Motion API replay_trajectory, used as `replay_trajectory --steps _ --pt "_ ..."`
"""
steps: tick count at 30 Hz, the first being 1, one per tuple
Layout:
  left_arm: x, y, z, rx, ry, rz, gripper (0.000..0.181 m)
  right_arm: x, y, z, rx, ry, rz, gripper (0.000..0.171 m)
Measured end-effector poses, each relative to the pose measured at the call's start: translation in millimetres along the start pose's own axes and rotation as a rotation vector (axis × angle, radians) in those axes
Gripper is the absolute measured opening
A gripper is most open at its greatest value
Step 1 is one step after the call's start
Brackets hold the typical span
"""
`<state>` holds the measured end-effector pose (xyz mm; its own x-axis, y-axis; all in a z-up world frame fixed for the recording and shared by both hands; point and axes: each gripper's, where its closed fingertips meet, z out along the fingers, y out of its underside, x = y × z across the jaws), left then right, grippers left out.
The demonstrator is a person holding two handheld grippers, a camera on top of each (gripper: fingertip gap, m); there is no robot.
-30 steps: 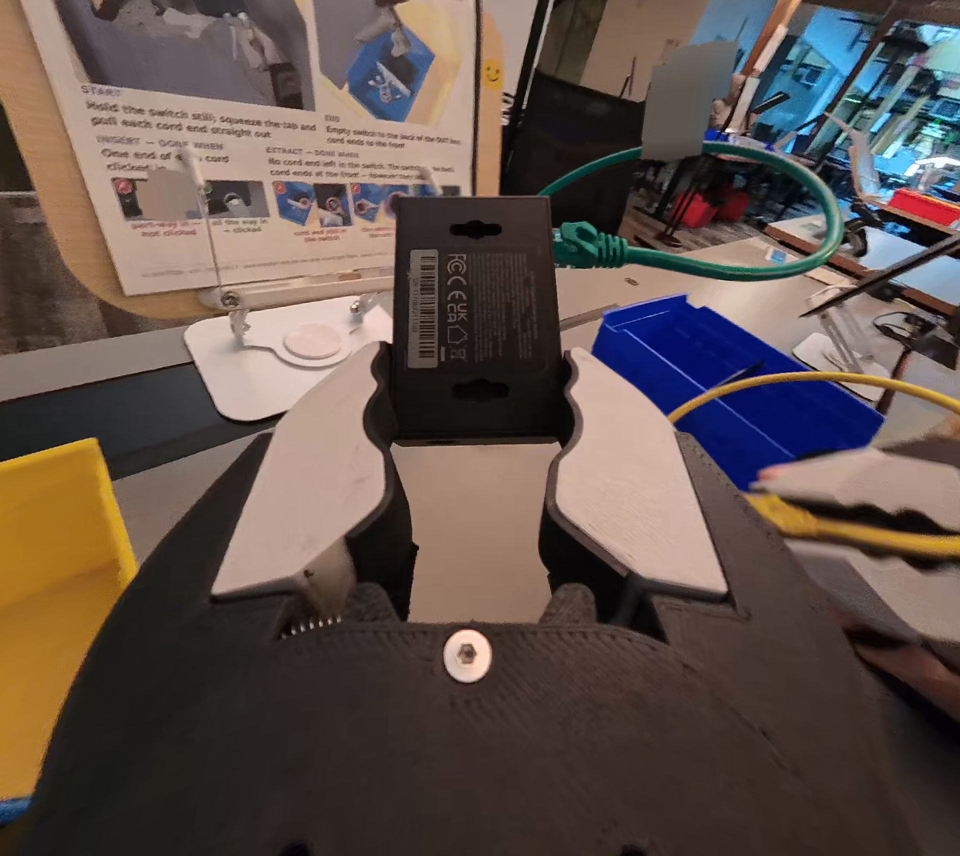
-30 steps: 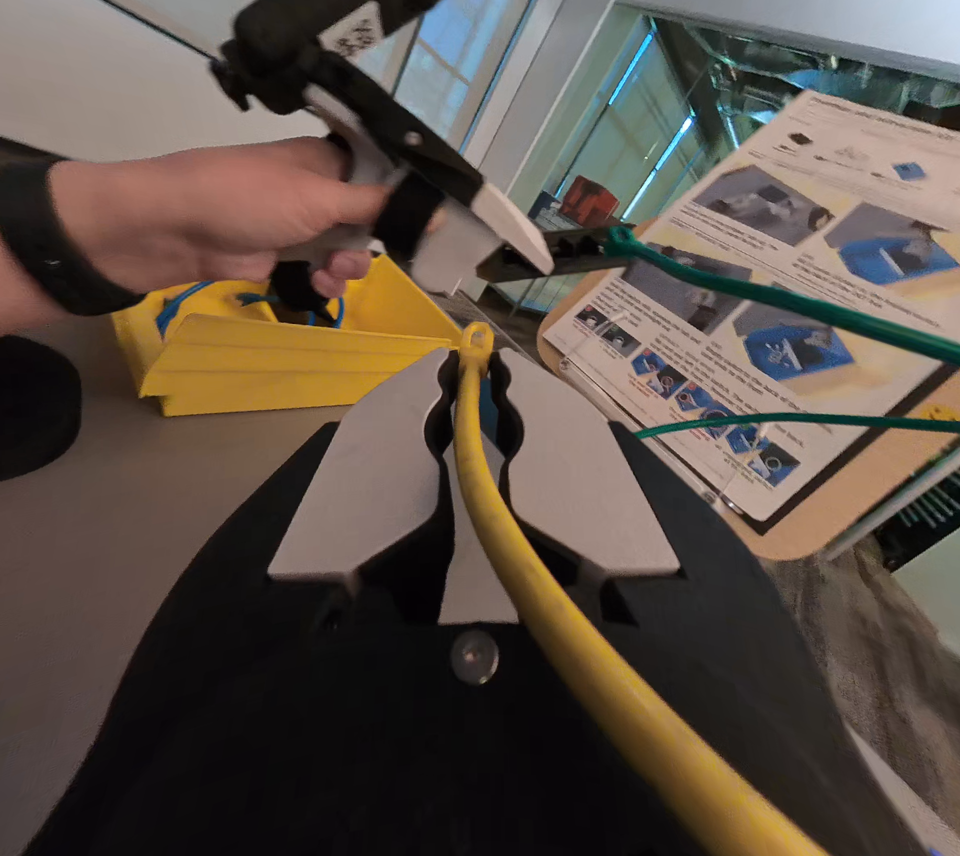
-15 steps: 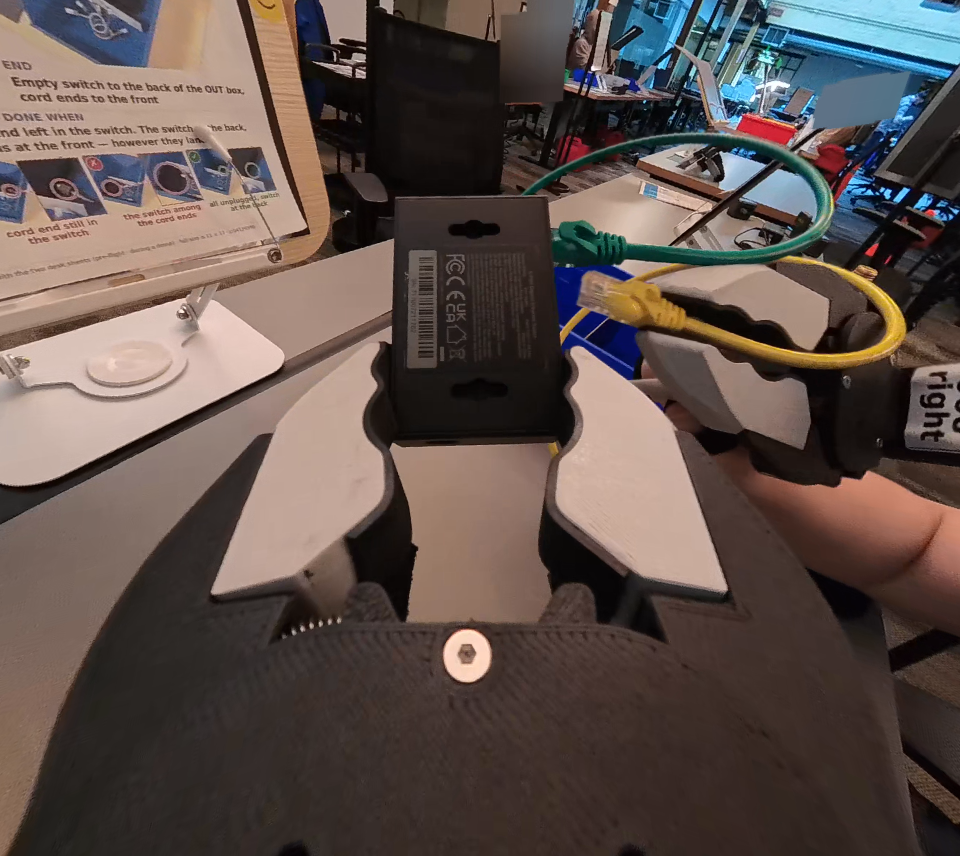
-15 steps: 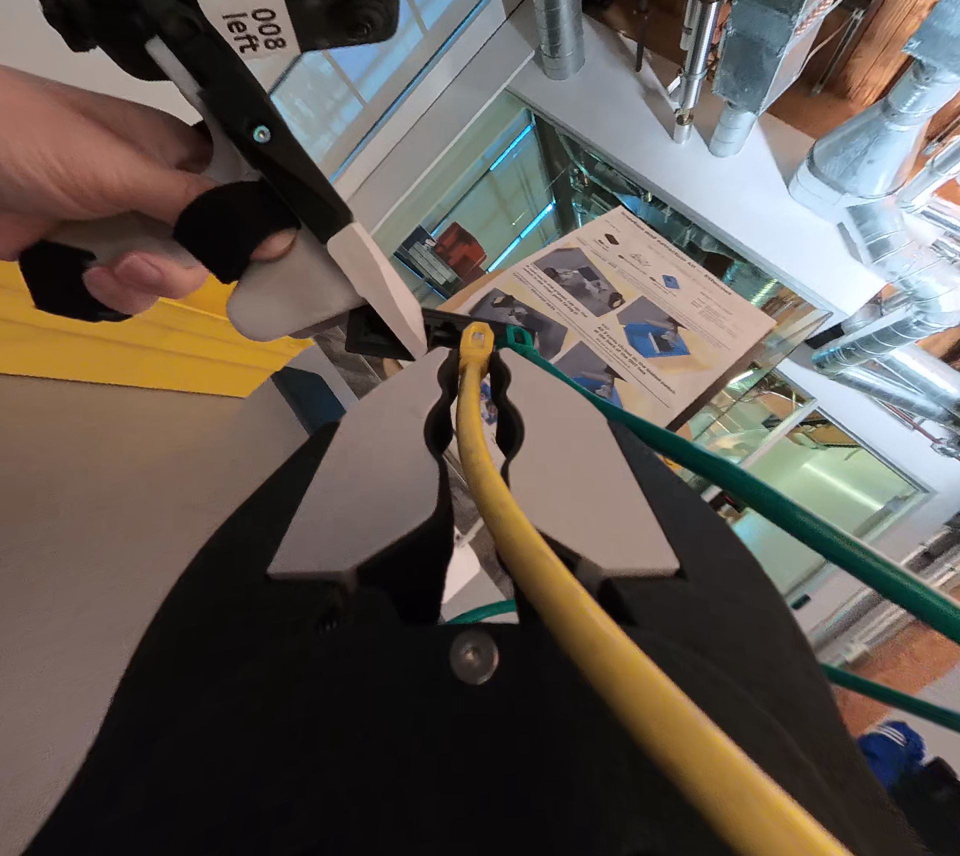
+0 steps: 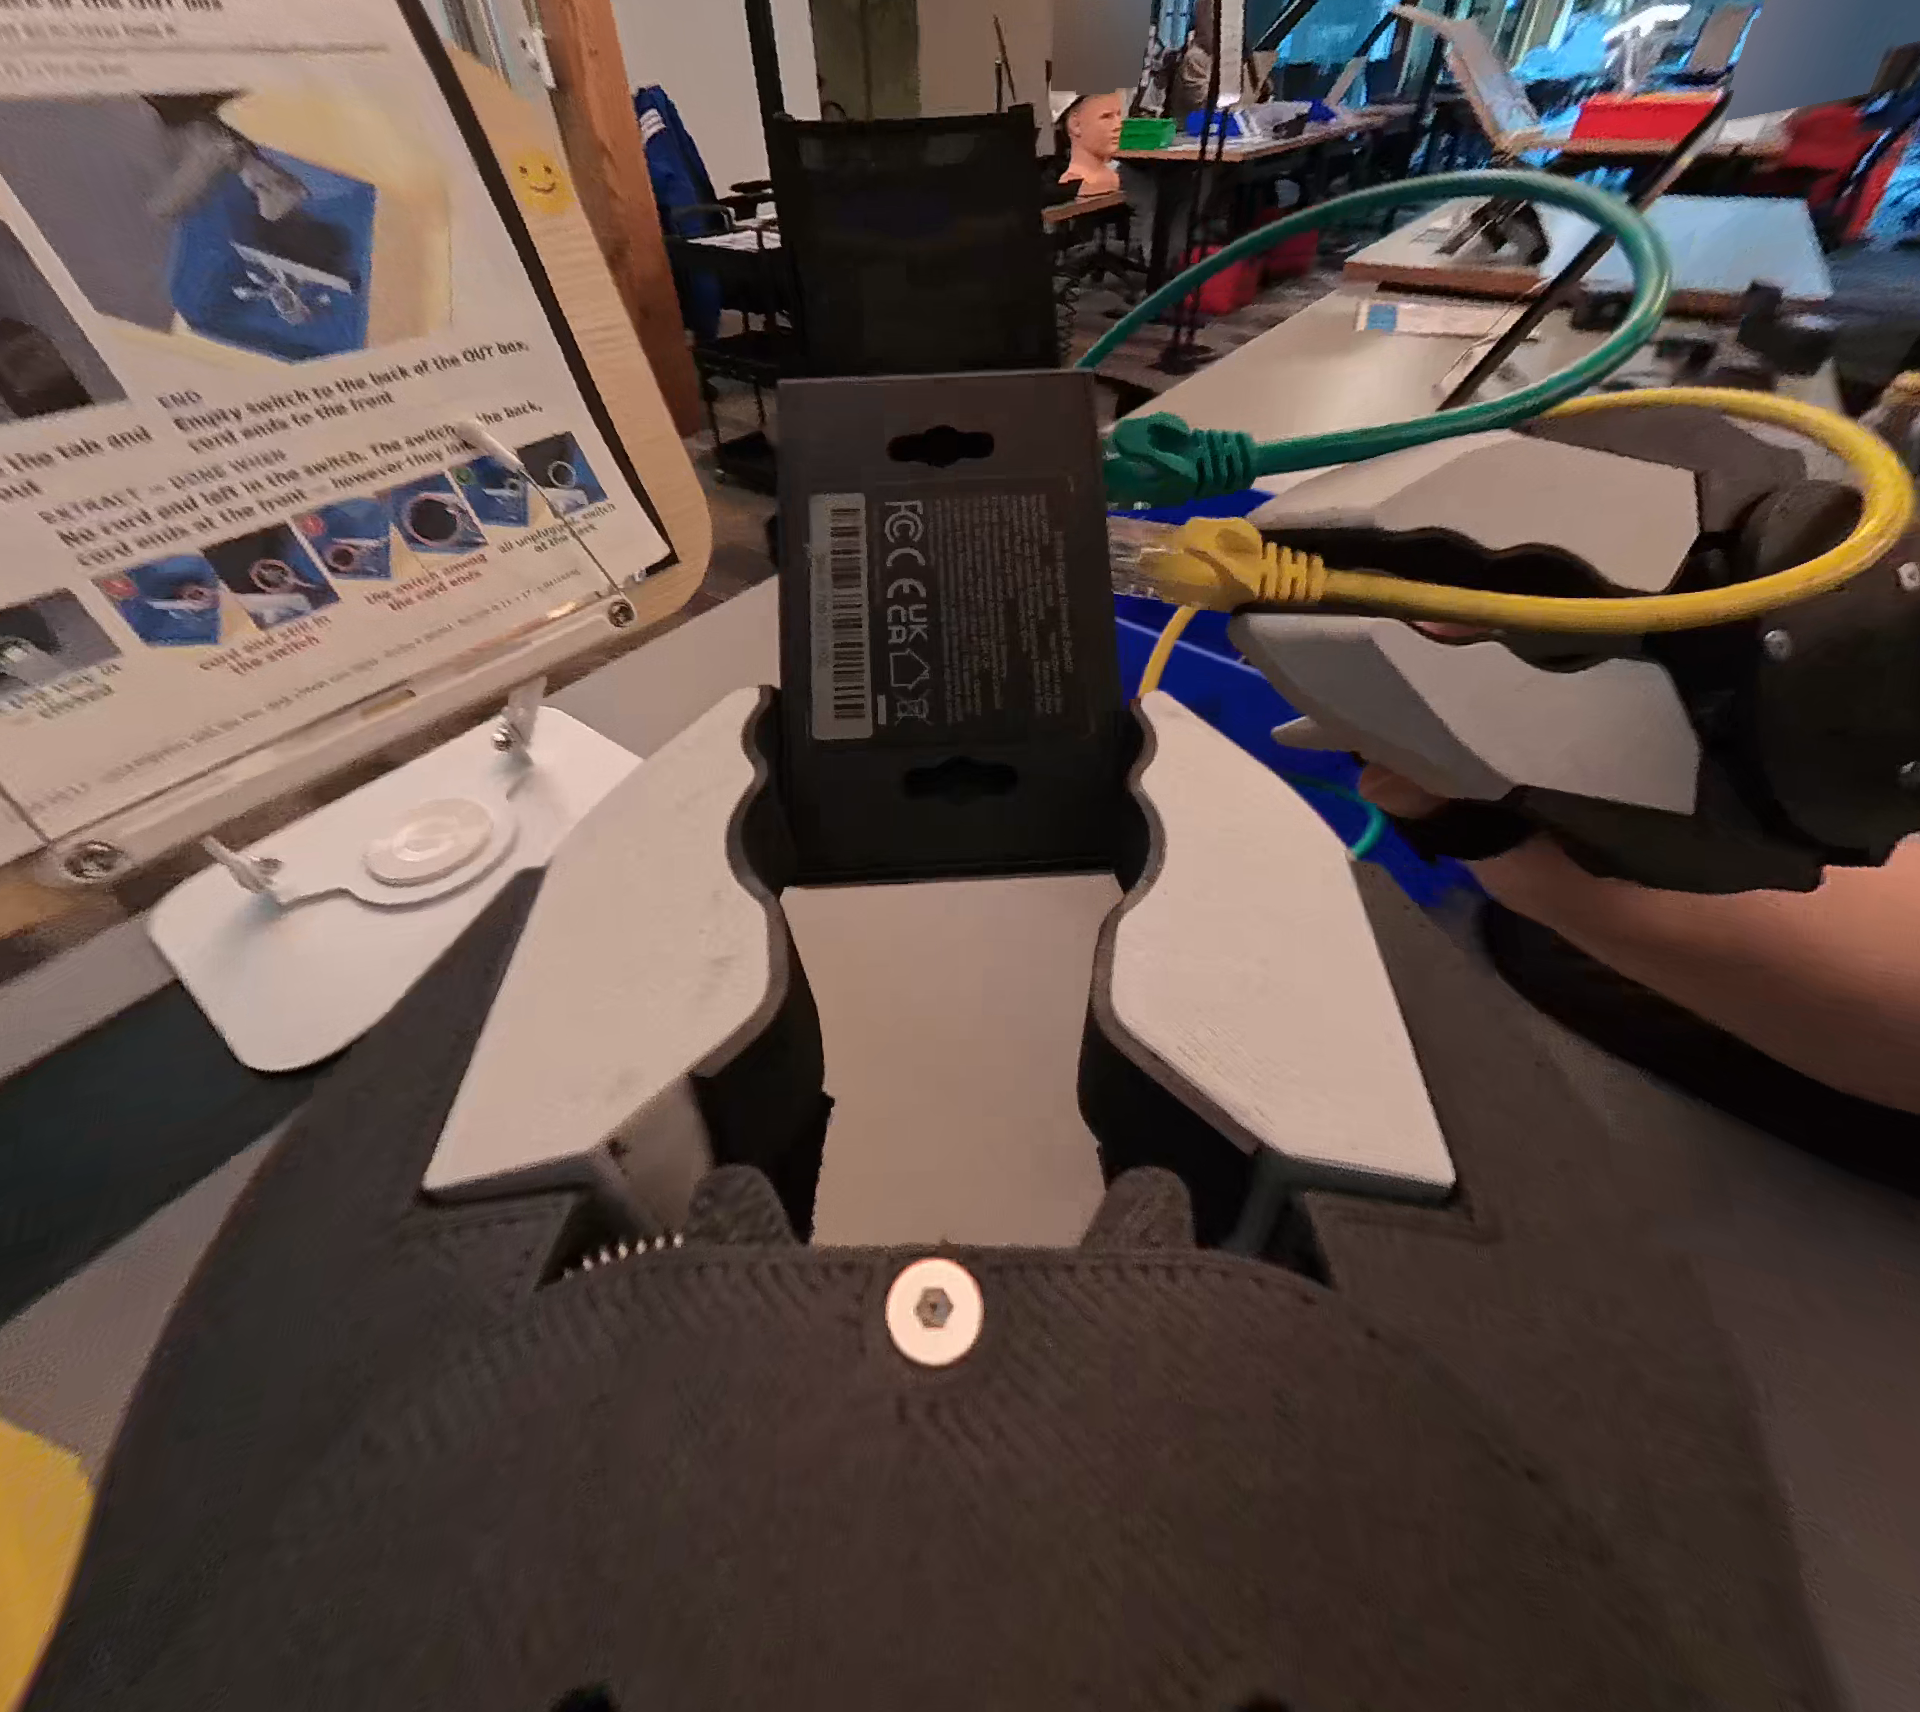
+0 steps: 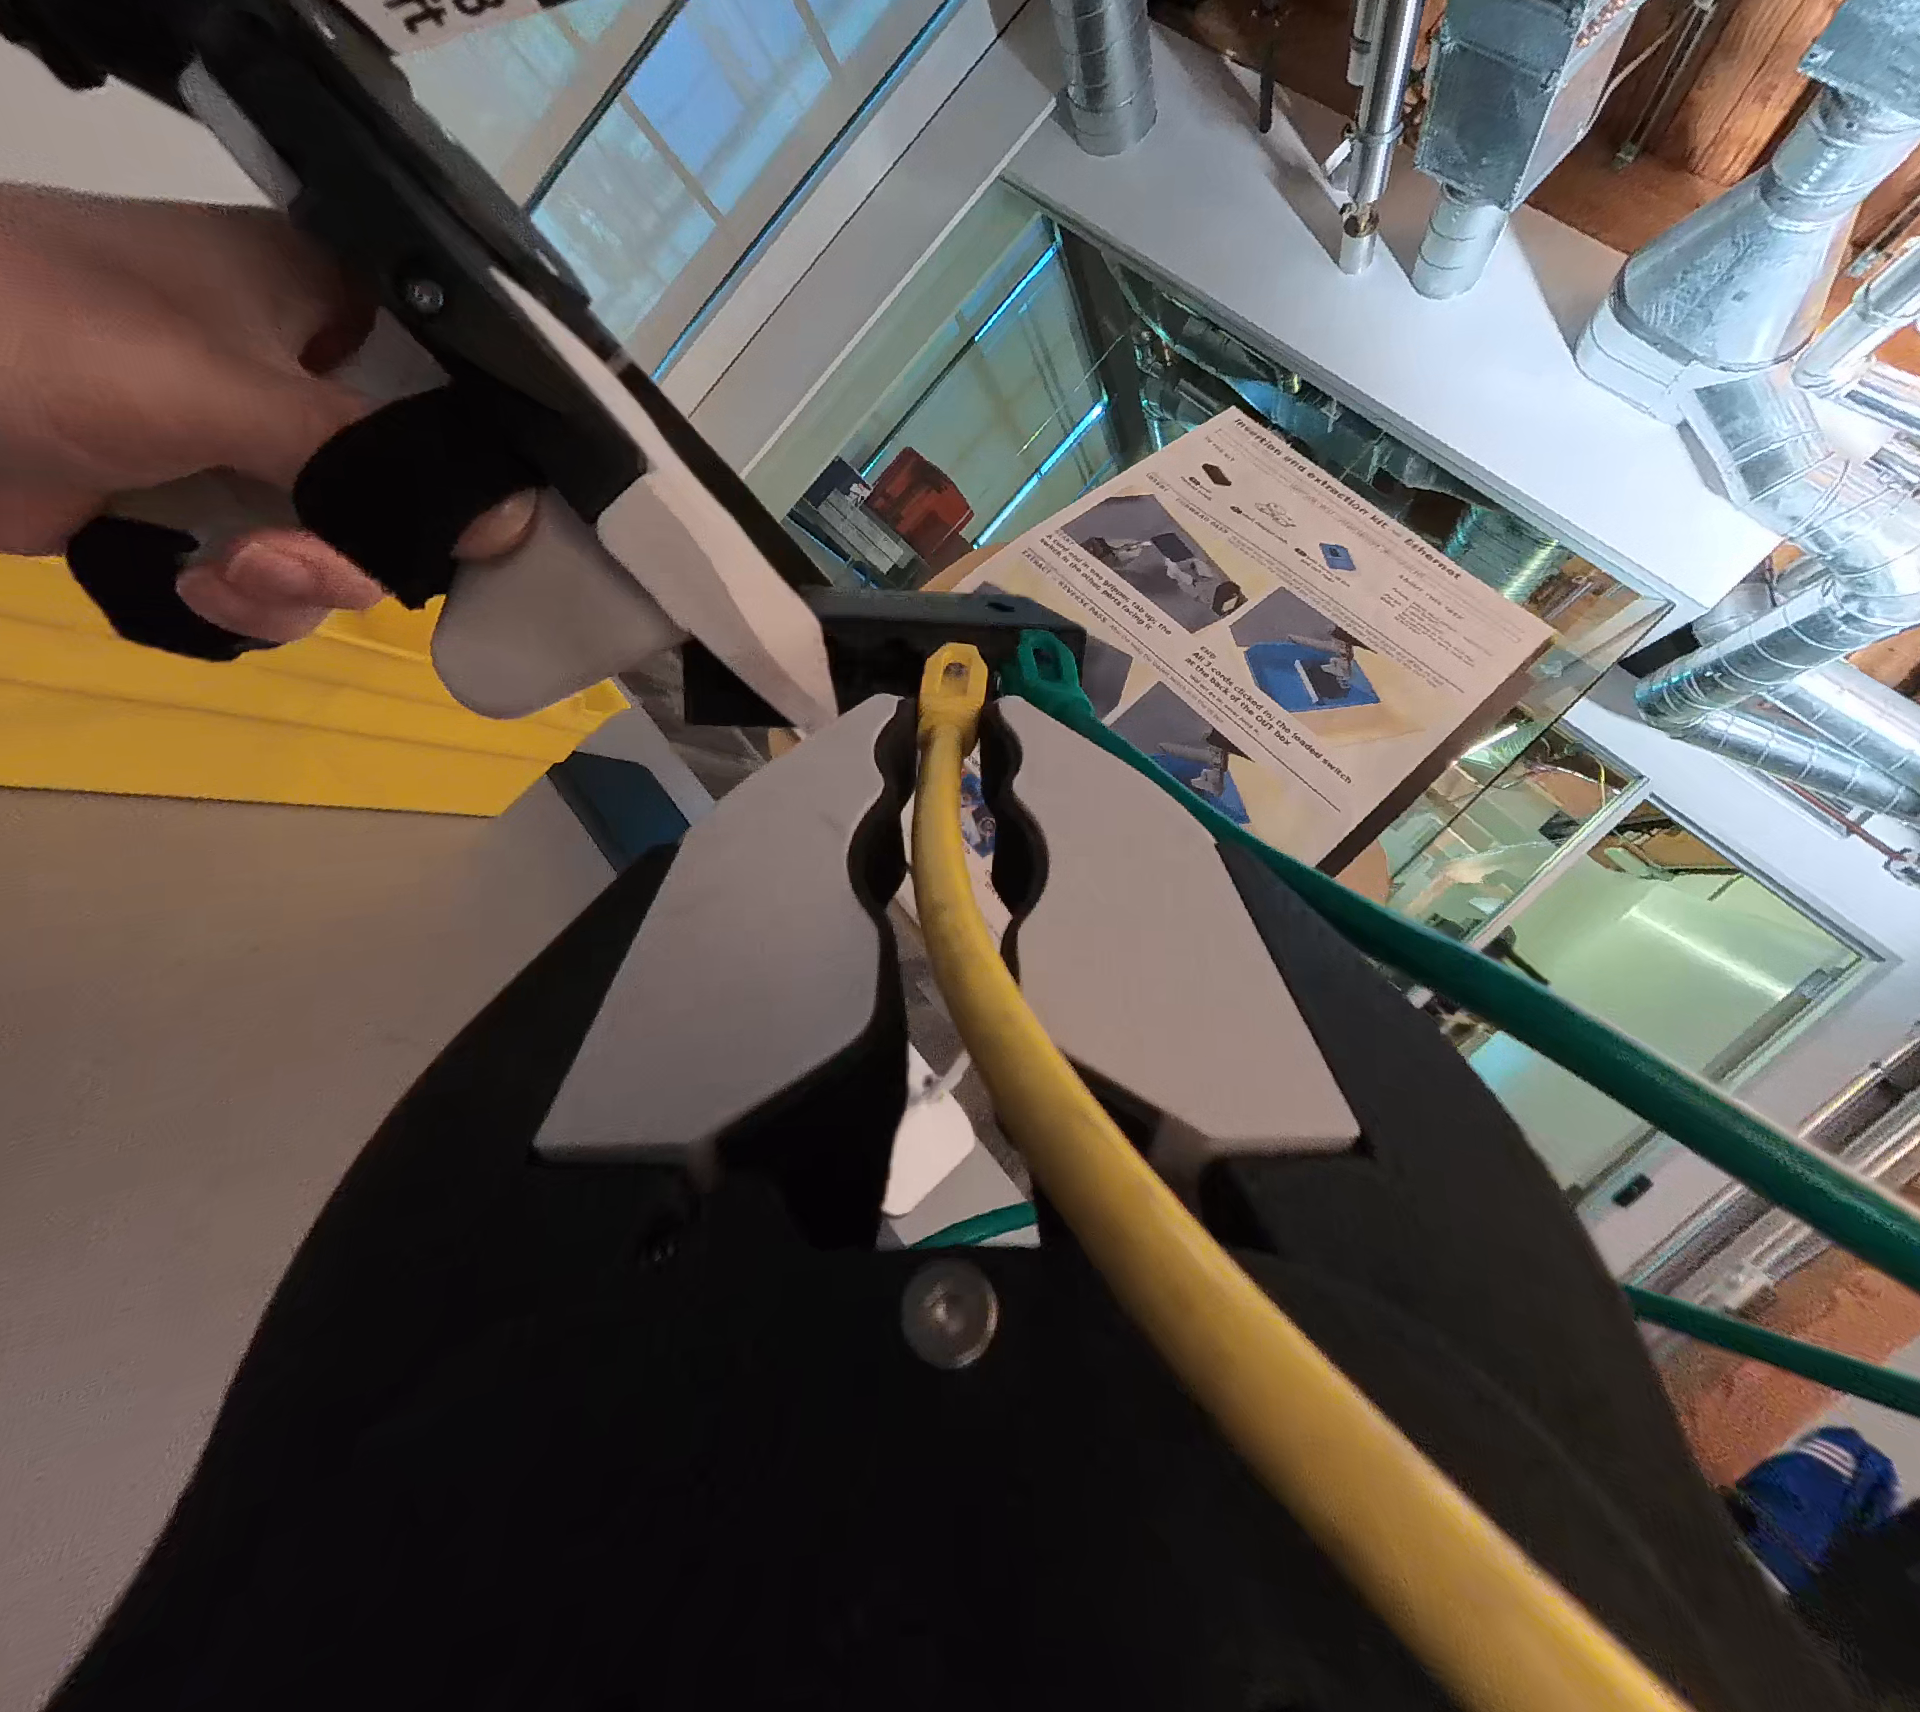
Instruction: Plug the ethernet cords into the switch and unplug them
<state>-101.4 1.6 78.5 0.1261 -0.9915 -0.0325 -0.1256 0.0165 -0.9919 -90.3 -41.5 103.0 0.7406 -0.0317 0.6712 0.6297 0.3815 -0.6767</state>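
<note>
My left gripper (image 5: 945,727) is shut on a black switch (image 5: 940,613) and holds it upright, underside toward the camera. A green cord (image 5: 1174,457) is plugged into the switch's right side. My right gripper (image 6: 943,706) is shut on a yellow cord (image 6: 966,893) just behind its plug. In the left wrist view the right gripper (image 5: 1247,582) comes in from the right, and the clear tip of the yellow plug (image 5: 1195,563) sits right at the switch's right edge, below the green plug. In the right wrist view the yellow plug tip meets the switch (image 6: 925,623) beside the green plug (image 6: 1044,665).
An instruction board (image 5: 260,374) stands on a white base (image 5: 343,914) at the left. A blue bin (image 5: 1226,686) lies behind the right gripper. A yellow bin (image 6: 249,727) sits on the grey table (image 6: 208,987). Desks and chairs fill the background.
The right gripper has carried the yellow plug left, up to the switch's right side below the green plug. The left gripper has turned a little with the switch still in its grip.
</note>
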Motion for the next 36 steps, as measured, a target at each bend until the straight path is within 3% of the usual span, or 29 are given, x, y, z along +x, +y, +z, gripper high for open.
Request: replay_trajectory --steps 11,21,30,36 --pt "-1.4 -1.0 -1.6 -0.004 -0.009 -0.022 0.06 -12.6 -2.0 0.8 0.02 -0.077 -0.025 0.013" --pt "7.7 -11.5 -7.6 0.051 -0.038 0.136 0.06 -12.2 -8.3 -1.0 0.049 -0.082 -0.021 0.013" --pt "19.1 -22.4 -13.4 0.109 -0.049 0.147 0.061 -7.2 -17.5 -5.3 0.094 -0.069 0.013 0.013" --pt "36.0 -39.3 -22.6 0.197 -0.017 0.246 0.061 -1.8 -40.0 -17.2 0.175 0.013 -0.164 0.013"
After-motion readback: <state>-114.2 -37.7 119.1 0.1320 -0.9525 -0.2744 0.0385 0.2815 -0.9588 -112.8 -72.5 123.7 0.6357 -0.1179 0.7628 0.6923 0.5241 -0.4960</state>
